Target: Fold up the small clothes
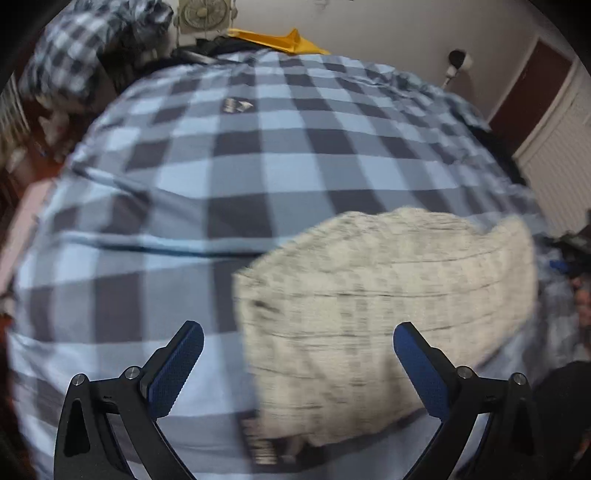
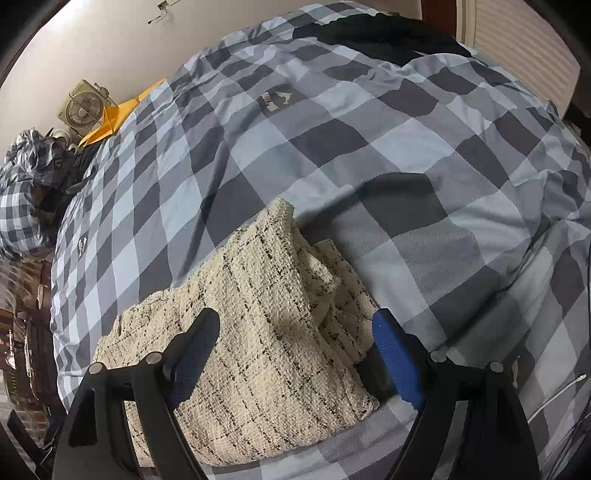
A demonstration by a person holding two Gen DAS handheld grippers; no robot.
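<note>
Two views, taken in turn.

Left wrist view, blurred. My left claw (image 1: 298, 363) hangs spread wide over the bed, nothing between its blue pads (image 1: 176, 371), holding nothing. Cream knit garment (image 1: 384, 306) with thin dark checks lies on the checked duvet (image 1: 258, 155), ahead and toward the right finger; its left edge falls between my fingers, apart from both pads. Dark label (image 1: 264, 443) shows at its near edge. Beyond the duvet: yellow cloth (image 1: 284, 40) at the far edge, pale fan (image 1: 201, 14) against the wall, a heap of checked fabric (image 1: 92, 48) far left, a round dark fixture (image 1: 458, 59) on the wall at right, a dark red door (image 1: 532, 92) further right. Nothing lies between my claw and the garment.

Right wrist view, sharp. My right claw (image 2: 295, 336) is open a good way, low over the same garment (image 2: 258, 314), which lies partly folded, a rumpled flap (image 2: 332, 280) doubled over toward the right finger. Left finger (image 2: 195, 347) stands in front of the knit; right pad (image 2: 397, 360) sits at its right edge. I cannot tell whether either touches the cloth; nothing is gripped. Around it: duvet (image 2: 406, 147) with a small printed logo (image 2: 275, 99), black clothing (image 2: 380, 37) at the far end, fan (image 2: 83, 109) and yellow cloth (image 2: 110, 122) at left, the checked heap (image 2: 26, 184) beside them, a white cable (image 2: 557, 395) at near right.
</note>
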